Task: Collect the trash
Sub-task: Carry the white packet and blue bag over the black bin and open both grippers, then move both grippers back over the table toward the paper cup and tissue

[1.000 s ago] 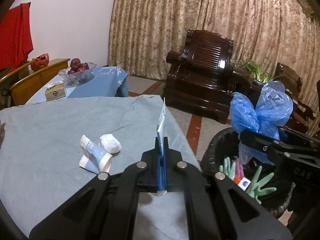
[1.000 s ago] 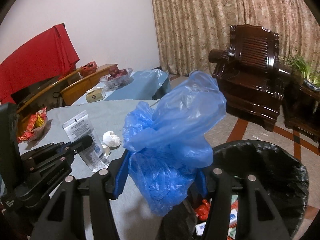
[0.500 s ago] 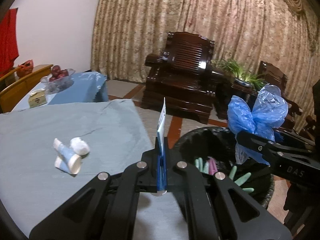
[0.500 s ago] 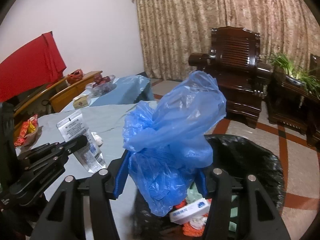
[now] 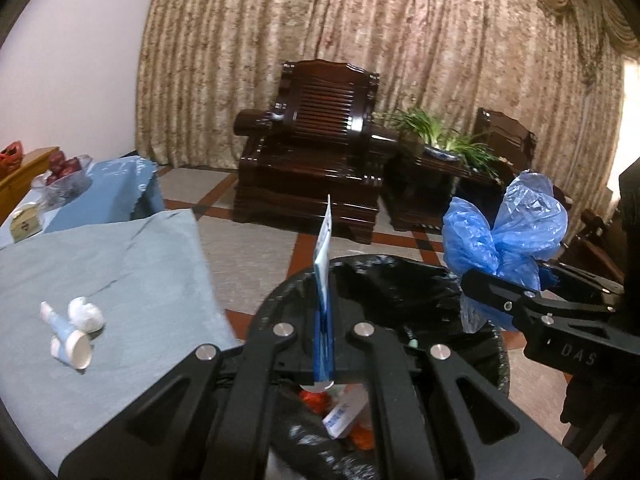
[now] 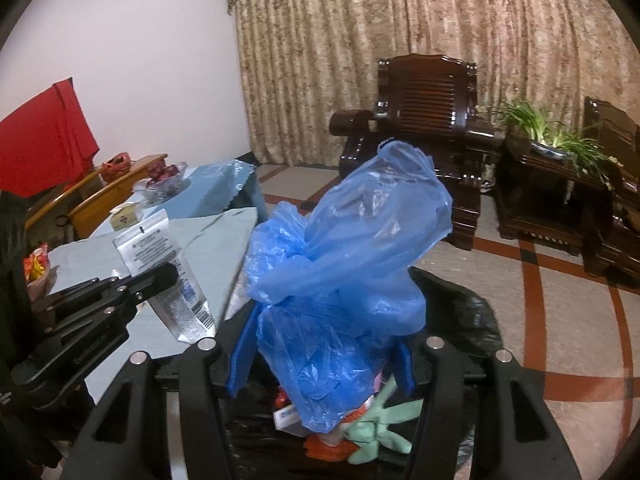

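Heavy patterned curtains back the room. Low in both frames, the black-lined trash bin sits beneath the clenched left gripper pinching a flattened white-and-blue tube and the right gripper clasping a crumpled blue plastic bag, poised for dropping.

crinkly plastic bag; glossy wood armchair (dark); matt tablecloth.

Ahead of you hang heavy beige patterned curtains across the far wall, with a plain white wall to their left. In front of them you see a dark carved wooden armchair and a low dark side table carrying a green potted plant. The floor is pale tile crossed by red-brown bands — a blue-clothed table stands at the left.
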`<state>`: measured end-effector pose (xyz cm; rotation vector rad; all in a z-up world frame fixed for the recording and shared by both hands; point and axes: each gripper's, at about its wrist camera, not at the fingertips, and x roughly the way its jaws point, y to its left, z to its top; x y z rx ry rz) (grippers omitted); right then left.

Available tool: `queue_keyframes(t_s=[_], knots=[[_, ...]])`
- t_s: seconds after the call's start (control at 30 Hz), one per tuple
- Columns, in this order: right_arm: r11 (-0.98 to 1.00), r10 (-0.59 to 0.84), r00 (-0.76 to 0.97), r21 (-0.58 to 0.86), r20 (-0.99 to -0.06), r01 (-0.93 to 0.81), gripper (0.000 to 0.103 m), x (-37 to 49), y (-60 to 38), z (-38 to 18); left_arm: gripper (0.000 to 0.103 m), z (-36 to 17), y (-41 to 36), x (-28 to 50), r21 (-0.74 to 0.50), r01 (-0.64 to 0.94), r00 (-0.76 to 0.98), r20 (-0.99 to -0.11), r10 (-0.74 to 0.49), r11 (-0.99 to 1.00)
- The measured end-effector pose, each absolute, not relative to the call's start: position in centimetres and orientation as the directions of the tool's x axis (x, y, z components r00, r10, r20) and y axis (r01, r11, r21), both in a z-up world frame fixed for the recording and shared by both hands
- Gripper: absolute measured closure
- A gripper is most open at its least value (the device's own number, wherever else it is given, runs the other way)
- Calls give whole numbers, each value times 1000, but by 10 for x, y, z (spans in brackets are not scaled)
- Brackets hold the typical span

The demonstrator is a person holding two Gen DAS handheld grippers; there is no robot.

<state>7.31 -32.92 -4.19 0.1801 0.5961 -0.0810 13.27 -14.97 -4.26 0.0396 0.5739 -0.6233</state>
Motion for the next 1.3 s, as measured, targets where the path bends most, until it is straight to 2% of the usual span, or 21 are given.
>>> queue_keyframes(t_s=[0.5,0.6,0.63,0.67,0.7,0.73,0.8,0.93,1.0,1.1,1.3], knots=[[967,-85,791,142,-606,212,47,71,-374,-67,102,-68,-207,145,-112,621,605,-561,-565,775],[967,-90,783,134,-615,216,43,76,-377,-73,100,-75,-211,149,-119,624,588,-579,-565,772],[968,-92,780,129,-619,216,38,77,-379,-74,98,-77,-211,151,-129,624,580,-584,-567,771],[968,-96,775,122,-624,218,33,78,-379,-76,87,-79,-211,150,-136,623,576,-587,-569,771],[968,-103,773,116,-626,223,25,78,-379,-78,70,-81,-210,153,-142,619,574,-590,-568,773],[968,-109,771,111,-628,227,20,78,-380,-79,64,-81,-209,154,-148,617,573,-589,-570,773],[968,-106,767,111,-633,226,19,77,-379,-82,59,-82,-206,155,-153,615,572,-589,-571,774],[966,-101,772,122,-627,226,7,73,-378,-81,45,-81,-195,155,-160,598,578,-592,-562,785],[965,-92,778,135,-622,223,6,71,-376,-79,30,-79,-187,154,-157,585,590,-590,-551,795],[964,-80,783,152,-617,218,6,67,-372,-74,18,-72,-170,150,-145,567,617,-578,-534,811],[972,-36,807,169,-589,167,6,64,-346,-62,13,-59,-128,141,-138,504,665,-568,-485,853]])
